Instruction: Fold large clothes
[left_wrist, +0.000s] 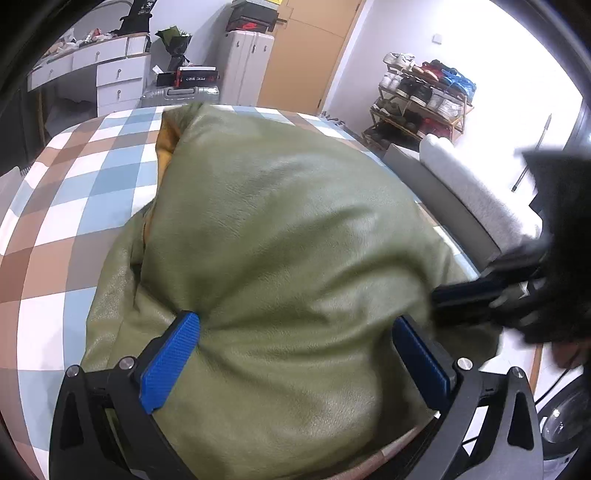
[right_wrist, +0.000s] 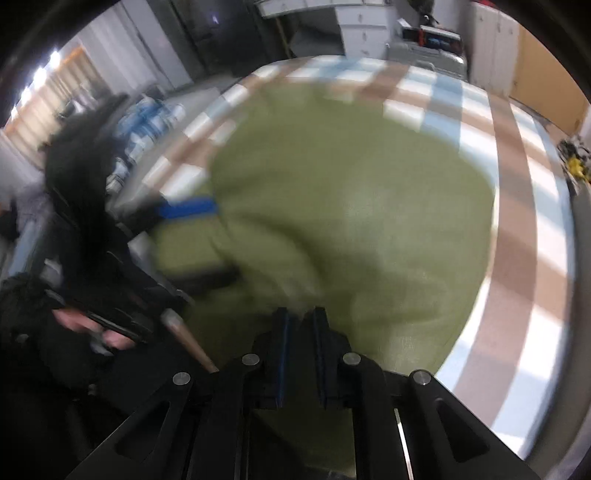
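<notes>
A bulky olive-green jacket (left_wrist: 288, 221) lies bunched on a bed with a blue, brown and white checked cover (left_wrist: 74, 192). My left gripper (left_wrist: 295, 354) stands wide open at the jacket's near end, and the padded fabric bulges up between its blue pads (left_wrist: 170, 358). The right gripper (left_wrist: 437, 302) comes in blurred from the right, at the jacket's right edge. In the right wrist view the right gripper (right_wrist: 301, 317) has its jaws drawn close together, with a ridge of the jacket (right_wrist: 351, 206) running into its tips. The left gripper (right_wrist: 225, 240) straddles the jacket's left side there.
Beyond the bed stand white drawers (left_wrist: 118, 77), a suitcase (left_wrist: 181, 96) and a white cabinet (left_wrist: 247, 62). A shoe rack (left_wrist: 424, 96) and a grey padded bench (left_wrist: 472, 192) flank the right side. A hand (right_wrist: 92, 328) holds the left gripper.
</notes>
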